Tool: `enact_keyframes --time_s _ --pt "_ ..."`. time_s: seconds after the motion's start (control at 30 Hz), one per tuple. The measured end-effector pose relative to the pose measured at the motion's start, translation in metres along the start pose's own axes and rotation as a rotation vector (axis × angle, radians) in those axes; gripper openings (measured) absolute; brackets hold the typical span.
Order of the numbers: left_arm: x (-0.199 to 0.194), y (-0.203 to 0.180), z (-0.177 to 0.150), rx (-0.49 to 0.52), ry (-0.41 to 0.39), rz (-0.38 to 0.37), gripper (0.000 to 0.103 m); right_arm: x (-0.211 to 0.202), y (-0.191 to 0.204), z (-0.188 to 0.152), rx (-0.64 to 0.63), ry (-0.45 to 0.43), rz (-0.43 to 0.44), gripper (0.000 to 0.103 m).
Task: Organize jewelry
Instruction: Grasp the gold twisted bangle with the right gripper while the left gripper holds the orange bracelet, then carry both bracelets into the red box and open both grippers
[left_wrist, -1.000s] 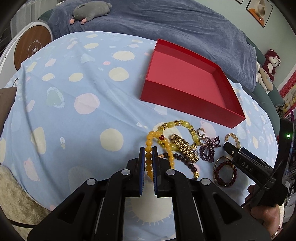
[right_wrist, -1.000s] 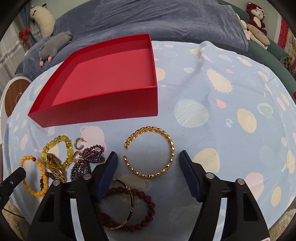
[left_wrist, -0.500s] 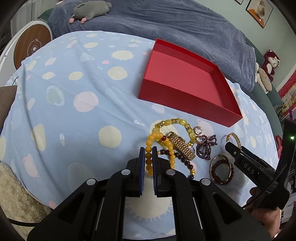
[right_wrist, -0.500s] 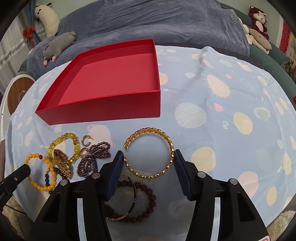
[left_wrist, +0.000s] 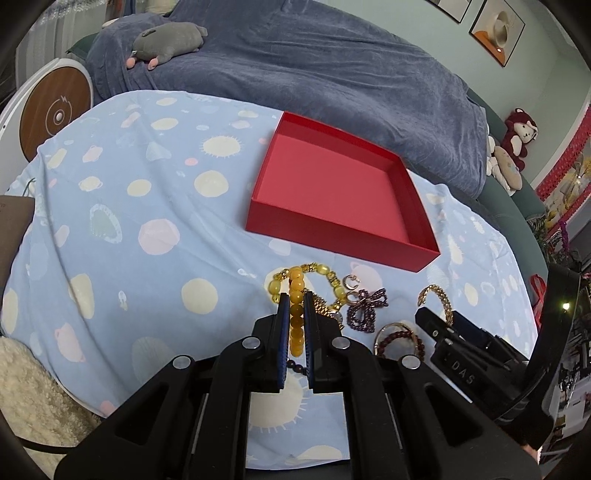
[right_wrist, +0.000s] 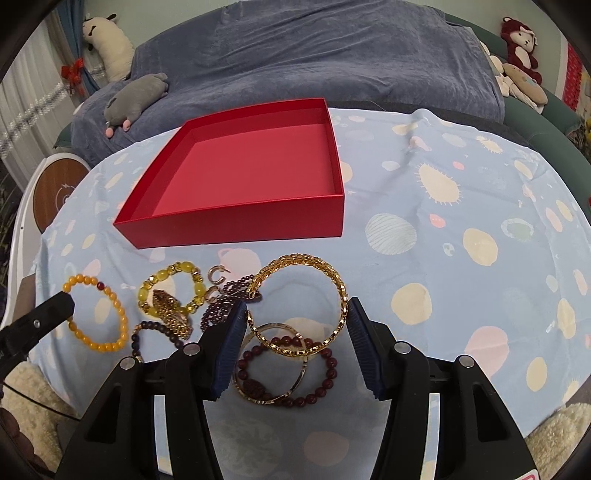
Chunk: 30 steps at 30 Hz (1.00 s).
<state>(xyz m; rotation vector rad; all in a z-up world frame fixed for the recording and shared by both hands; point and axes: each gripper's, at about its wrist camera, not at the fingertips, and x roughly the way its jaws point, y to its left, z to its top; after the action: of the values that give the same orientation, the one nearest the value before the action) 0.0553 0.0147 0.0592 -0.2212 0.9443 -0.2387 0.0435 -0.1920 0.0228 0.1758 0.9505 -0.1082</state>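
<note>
- Progress is barely begun: red box (right_wrist: 251, 177) holds nothing, and every piece lies on the desk (right_wrist: 461, 229) cloth in front of it.
- Left tool (left_wrist: 296, 310) is clamped on the amber bead bracelet (left_wrist: 296, 295), smooth round beads, at the box's near-left side.
- Right tool (right_wrist: 295, 321) stands apart, straddling the gold chain bangle (right_wrist: 306, 273), an open, woven-looking metal cuff.
- Left to move, I judge: yellow bead bracelet (right_wrist: 173, 280), dark red bead bracelet (right_wrist: 317, 380), thin gold hoop bangle (right_wrist: 280, 328).
</note>
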Motion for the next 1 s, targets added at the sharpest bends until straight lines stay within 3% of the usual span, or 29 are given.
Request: enact_keyframes --time_s 0.23,0.47,0.77,1.0 --pt "-0.010 -0.012 0.022 0.040 -0.031 -0.018 0.007 -0.015 -0.001 0.014 0.004 -0.032 0.024 0.053" --pt "0.000 -0.030 0.073 0.088 -0.065 -0.052 0.007 -0.013 -0.007 0.065 -0.007 -0.075 0.050 0.053" --pt "0.073 -0.050 0.158 0.138 -0.055 -0.050 0.007 0.047 -0.002 0.153 -0.001 -0.059 0.098 0.053" --pt "0.139 -0.049 0.200 0.135 -0.014 -0.032 0.007 0.108 0.008 0.201 -0.023 -0.016 0.102 0.053"
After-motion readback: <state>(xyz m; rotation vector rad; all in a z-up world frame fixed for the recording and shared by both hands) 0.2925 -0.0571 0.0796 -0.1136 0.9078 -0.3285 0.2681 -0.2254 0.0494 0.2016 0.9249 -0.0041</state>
